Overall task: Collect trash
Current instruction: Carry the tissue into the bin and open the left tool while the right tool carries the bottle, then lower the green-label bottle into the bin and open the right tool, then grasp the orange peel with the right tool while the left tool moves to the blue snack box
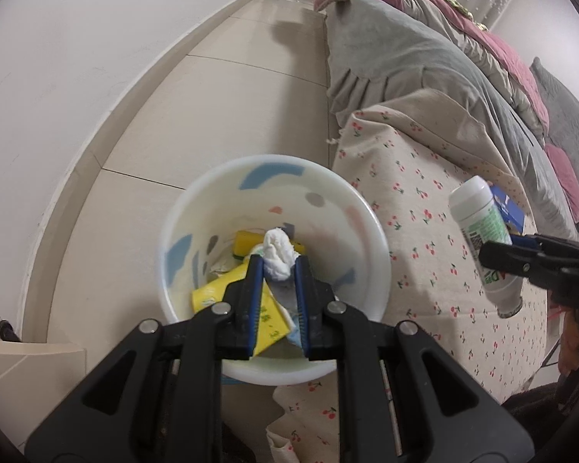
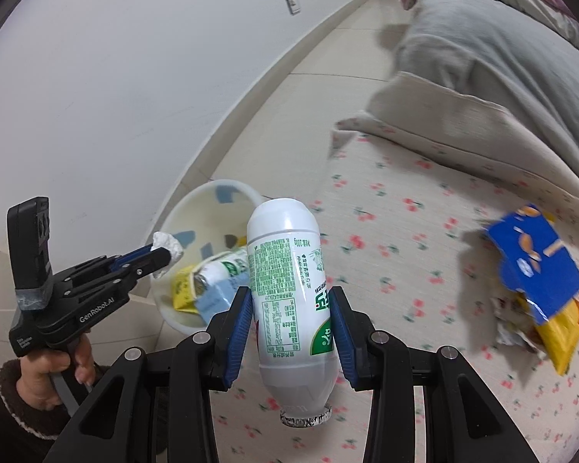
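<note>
My left gripper is shut on a crumpled white tissue and holds it over the white trash bin; it also shows in the right wrist view with the tissue. The bin holds yellow and blue wrappers and a small bottle. My right gripper is shut on a white yoghurt bottle with green print, foil mouth towards the camera, above the cherry-print cloth. The bottle also shows in the left wrist view, right of the bin.
A blue carton and yellow wrappers lie on the cherry-print cloth to the right. A grey and pink bedding pile lies beyond. The tiled floor and white wall are to the left.
</note>
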The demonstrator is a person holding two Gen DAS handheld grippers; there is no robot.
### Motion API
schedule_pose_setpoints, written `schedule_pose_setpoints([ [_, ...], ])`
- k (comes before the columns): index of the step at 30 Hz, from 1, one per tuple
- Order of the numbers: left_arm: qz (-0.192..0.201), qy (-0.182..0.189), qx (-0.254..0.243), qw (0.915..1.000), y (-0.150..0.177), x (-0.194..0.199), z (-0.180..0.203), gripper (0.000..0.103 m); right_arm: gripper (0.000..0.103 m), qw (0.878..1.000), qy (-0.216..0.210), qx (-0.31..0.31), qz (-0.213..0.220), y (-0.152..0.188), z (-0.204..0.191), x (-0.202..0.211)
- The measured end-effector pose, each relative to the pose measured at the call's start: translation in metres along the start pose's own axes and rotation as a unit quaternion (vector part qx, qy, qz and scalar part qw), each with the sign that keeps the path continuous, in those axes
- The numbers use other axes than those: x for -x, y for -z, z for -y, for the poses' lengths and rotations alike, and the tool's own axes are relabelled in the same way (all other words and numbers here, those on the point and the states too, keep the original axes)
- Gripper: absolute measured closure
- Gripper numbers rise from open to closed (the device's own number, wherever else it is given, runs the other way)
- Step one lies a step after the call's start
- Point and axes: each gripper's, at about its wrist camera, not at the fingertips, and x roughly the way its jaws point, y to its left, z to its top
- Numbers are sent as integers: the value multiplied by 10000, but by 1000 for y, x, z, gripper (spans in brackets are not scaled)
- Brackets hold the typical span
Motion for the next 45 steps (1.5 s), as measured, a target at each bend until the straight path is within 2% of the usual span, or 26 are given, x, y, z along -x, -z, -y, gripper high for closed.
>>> schedule_pose_setpoints([
  [3,-76,6,175,9998,-1,1,-11,63,62,10000,-58,66,-39,-5,-9,-10],
  [5,-75,-144,250,9996,-1,3,-18,38,62,9999,-83,117,-66,-8,-17,-16],
  [8,-47,-405,290,9987,-1,7,-27,26,62,9997,-117,179,-108,-13,-25,-26],
  [14,-97,-850,353,9957,2,13,-44,19,62,9991,-139,308,-238,-17,-41,-45],
  [27,-88,-965,395,9945,3,19,-53,17,61,9984,29,372,-429,-25,-55,-85],
  [29,-88,-955,392,9946,3,19,-52,16,58,9987,-27,341,-373,-27,-56,-85],
  [31,-84,-965,367,9946,3,20,-51,16,36,9993,-70,270,-255,-25,-52,-77],
  [35,-65,-1021,324,9942,3,20,-45,7,34,9996,-148,220,-36,-24,-46,-60],
  [40,-35,-977,199,9950,2,22,-31,5,29,9993,-48,286,228,-16,-40,-33],
  [45,44,-880,56,9961,-1,25,-11,4,27,9986,150,271,422,-5,-18,-15],
])
